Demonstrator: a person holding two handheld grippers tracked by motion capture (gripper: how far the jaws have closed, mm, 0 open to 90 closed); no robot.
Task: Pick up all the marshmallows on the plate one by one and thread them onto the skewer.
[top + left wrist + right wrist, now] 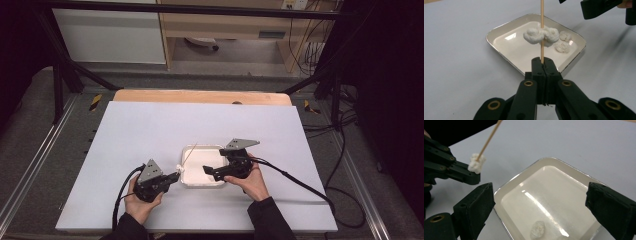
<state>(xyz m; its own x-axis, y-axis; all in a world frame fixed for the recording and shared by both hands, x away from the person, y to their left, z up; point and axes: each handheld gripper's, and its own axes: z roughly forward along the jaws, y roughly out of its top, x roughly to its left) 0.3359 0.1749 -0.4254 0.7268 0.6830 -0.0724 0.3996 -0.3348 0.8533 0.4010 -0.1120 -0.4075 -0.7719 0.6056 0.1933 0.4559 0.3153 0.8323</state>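
Observation:
My left gripper (pixel 543 62) is shut on a thin wooden skewer (pixel 542 15) that stands up from its jaws. Two white puffy lumps (pixel 541 35) are threaded on the skewer, just above a shallow white tray (pixel 499 30). Two loose white lumps (pixel 562 46) lie in the tray's far corner. In the high view the left gripper (pixel 176 176) sits at the tray's left edge and my right gripper (pixel 207 172) hangs over the tray (pixel 200 146). The right gripper (pixel 540 197) is open, jaws wide apart with nothing between them, and one lump (pixel 537 228) lies in the tray below.
The tray rests on a white tabletop (pixel 150 130) with a wooden strip (pixel 200 96) along its far edge. Black cables (pixel 310 187) trail from both grippers toward the near side. A metal frame and floor rails surround the table.

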